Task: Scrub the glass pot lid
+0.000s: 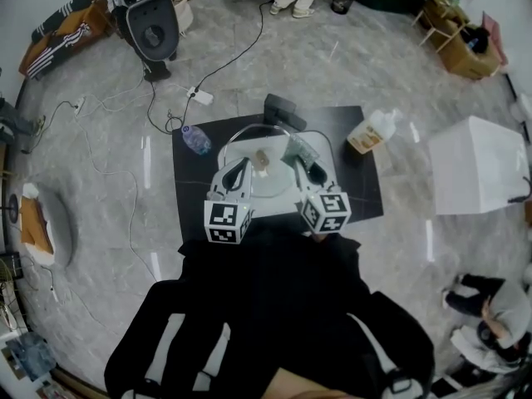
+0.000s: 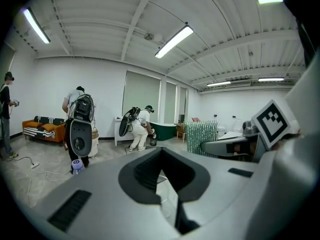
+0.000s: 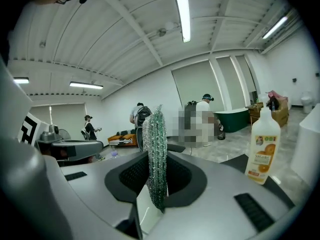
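The round glass pot lid [image 1: 268, 181] is over the black table [image 1: 362, 198], its knob near the middle. In the head view my left gripper [image 1: 236, 173] is at the lid's left rim. In the left gripper view a thin pane of lid glass [image 2: 169, 200] sits edge-on between the closed jaws of my left gripper [image 2: 161, 168]. My right gripper [image 1: 302, 166] is over the lid's right side, shut on a green mesh scrubber [image 3: 156, 154] that stands upright in the jaws of my right gripper [image 3: 159, 178]. The scrubber [image 1: 299, 150] rests near the lid's far right rim.
An orange-label detergent bottle [image 1: 371, 131] stands at the table's right back corner, also seen as a bottle [image 3: 263, 146]. A small water bottle [image 1: 196, 139] lies at the left back corner. A white box [image 1: 478, 165] stands on the floor to the right. Cables and people are farther off.
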The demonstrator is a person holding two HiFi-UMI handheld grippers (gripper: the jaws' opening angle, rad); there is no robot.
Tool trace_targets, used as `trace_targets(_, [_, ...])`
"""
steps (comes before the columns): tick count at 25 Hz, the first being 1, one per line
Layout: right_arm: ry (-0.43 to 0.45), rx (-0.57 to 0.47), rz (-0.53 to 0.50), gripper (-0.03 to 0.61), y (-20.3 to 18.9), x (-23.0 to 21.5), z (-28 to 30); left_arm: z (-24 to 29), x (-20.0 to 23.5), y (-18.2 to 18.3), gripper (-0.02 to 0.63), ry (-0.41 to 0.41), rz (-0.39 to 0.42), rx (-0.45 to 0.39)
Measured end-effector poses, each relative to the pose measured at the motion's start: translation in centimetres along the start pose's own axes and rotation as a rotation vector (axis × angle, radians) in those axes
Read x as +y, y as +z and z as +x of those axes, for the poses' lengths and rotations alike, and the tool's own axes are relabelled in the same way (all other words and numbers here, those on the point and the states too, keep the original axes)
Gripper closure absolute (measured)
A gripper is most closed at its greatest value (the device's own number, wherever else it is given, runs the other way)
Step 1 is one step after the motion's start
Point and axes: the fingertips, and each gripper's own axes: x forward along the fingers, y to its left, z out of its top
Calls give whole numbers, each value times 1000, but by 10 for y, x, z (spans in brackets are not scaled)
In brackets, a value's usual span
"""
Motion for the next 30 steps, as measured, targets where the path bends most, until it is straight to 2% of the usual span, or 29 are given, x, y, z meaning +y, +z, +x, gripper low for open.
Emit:
trace_targets(10, [10,-86,-29,509,33,15,-5,0,5,12,611,-12,11,-31])
trace_targets(30, [-14,-102,-20,509,34,8,-4,2,11,7,611,-10,4,-27])
